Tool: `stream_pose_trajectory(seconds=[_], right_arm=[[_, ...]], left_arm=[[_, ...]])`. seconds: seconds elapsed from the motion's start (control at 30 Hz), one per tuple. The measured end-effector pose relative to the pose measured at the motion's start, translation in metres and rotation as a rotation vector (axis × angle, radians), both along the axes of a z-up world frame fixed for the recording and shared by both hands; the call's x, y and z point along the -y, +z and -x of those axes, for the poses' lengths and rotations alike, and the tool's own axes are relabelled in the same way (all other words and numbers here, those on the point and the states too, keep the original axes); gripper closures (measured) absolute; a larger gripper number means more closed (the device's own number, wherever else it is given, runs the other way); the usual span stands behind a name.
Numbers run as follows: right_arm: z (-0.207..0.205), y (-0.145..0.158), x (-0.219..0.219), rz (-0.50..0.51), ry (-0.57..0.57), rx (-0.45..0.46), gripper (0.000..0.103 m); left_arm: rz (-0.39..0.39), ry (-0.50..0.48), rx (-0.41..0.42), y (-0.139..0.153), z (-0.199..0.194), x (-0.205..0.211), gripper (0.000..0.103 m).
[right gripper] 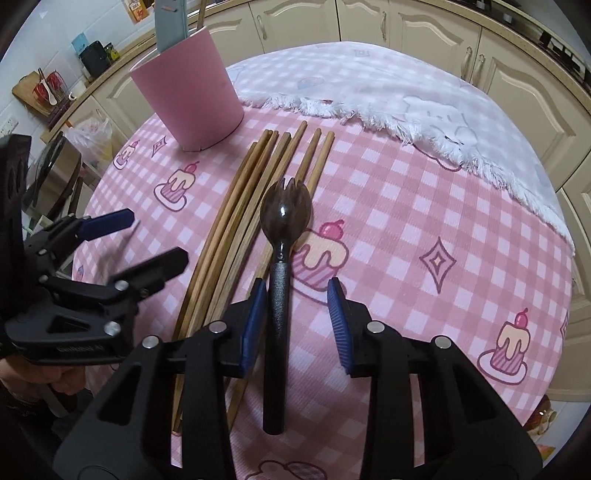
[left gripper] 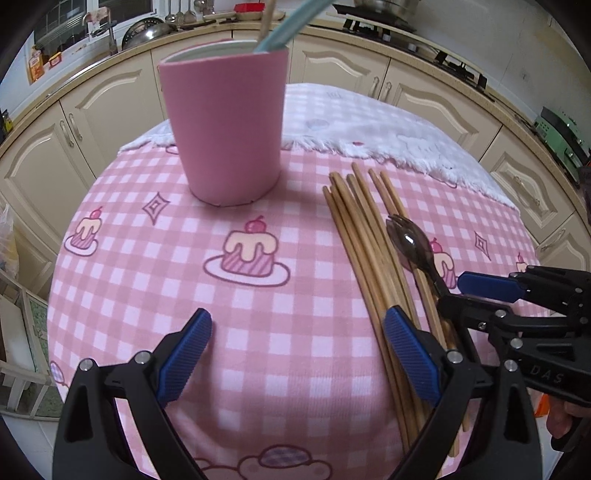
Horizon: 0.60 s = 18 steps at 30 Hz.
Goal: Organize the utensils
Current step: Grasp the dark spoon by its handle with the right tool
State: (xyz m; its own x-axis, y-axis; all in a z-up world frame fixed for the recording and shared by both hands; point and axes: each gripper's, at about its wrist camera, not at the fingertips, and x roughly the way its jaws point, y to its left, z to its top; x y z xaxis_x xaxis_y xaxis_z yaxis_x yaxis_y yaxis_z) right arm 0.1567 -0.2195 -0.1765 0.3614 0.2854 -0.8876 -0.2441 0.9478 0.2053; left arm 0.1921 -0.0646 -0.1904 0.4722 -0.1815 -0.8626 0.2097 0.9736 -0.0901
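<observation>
Chopsticks [right gripper: 236, 206] lie beside the spork [right gripper: 282, 236], pink cup [right gripper: 188, 99] behind.

A round table is covered by a pink gingham tablecloth [left gripper: 280, 369] printed with cherry-topped cakes, with a white fringed cloth [right gripper: 388, 88] over its far side. Cream kitchen cabinets [left gripper: 110, 110] curve behind, a gas stove [left gripper: 391, 27] on the counter, metal bowls [left gripper: 147, 29] by the window.

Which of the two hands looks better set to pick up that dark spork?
The right. Its gripper already straddles the spork's handle, one blue finger against it, the other just clear. The left gripper hangs open over bare checked cloth beside the chopsticks, with nothing between its fingers.
</observation>
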Motion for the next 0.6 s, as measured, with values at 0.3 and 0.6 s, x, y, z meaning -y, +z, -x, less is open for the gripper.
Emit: stream_pose_trajectory(seconds=[0.3, 0.6], right_arm=[[-0.007, 0.000, 0.009, -0.018, -0.004, -0.003, 0.069], [-0.016, -0.001, 0.004, 0.018, 0.016, 0.000, 0.069]], left_arm=[[-0.019, 0.026, -0.017, -0.004, -0.008, 0.002, 0.010], [-0.075, 0.013, 0.004, -0.006, -0.016, 0.012, 0.010]])
